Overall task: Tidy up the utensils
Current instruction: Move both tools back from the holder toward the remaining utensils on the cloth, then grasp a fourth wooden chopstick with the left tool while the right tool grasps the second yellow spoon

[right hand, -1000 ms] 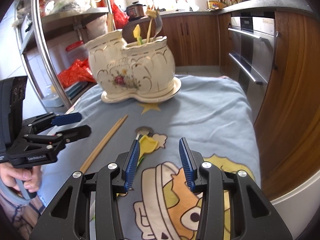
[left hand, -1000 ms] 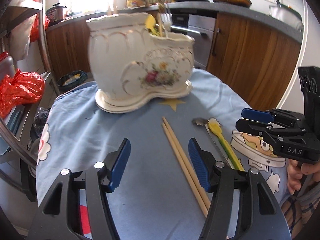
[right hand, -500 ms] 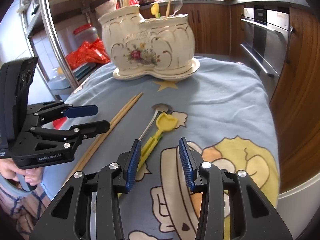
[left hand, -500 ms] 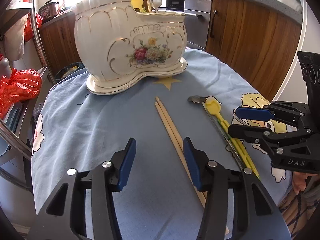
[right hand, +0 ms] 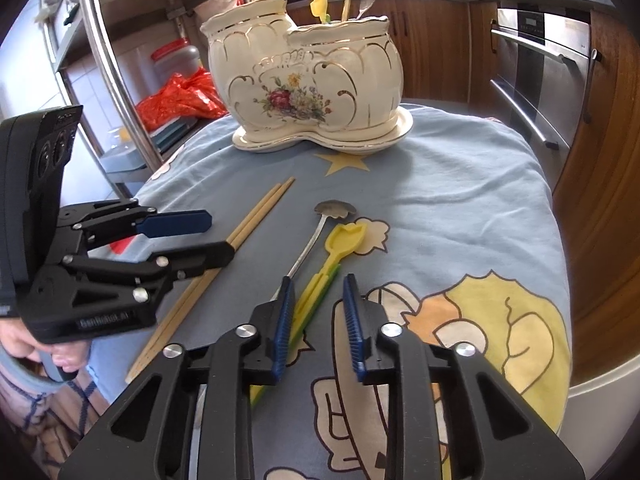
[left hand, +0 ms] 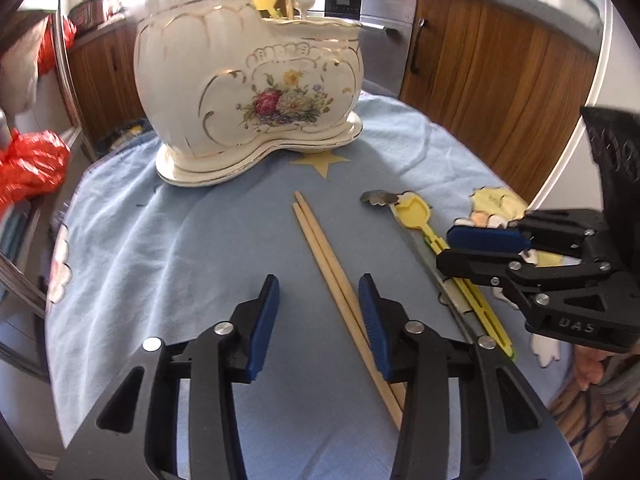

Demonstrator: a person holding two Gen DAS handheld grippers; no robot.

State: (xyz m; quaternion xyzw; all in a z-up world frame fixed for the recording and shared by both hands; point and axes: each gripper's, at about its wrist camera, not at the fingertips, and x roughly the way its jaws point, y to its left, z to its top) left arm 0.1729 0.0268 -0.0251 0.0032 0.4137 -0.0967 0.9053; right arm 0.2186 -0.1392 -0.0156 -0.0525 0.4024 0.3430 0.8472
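Two tools gape, holding nothing: left tool (left hand: pixel 318 312) over chopsticks (left hand: pixel 332 276), right tool (right hand: pixel 318 312) over yellow spoon (right hand: pixel 344 242).

We see two wooden chopsticks (left hand: pixel 336 280) lying side by side, a metal spoon (right hand: pixel 316 232) and a yellow plastic spoon (right hand: pixel 336 256) beside them, near the white floral holder (right hand: pixel 312 84).

Blue cartoon tablecloth (left hand: pixel 168 248) under chopsticks (left hand: pixel 320 248), holder (left hand: pixel 248 92).
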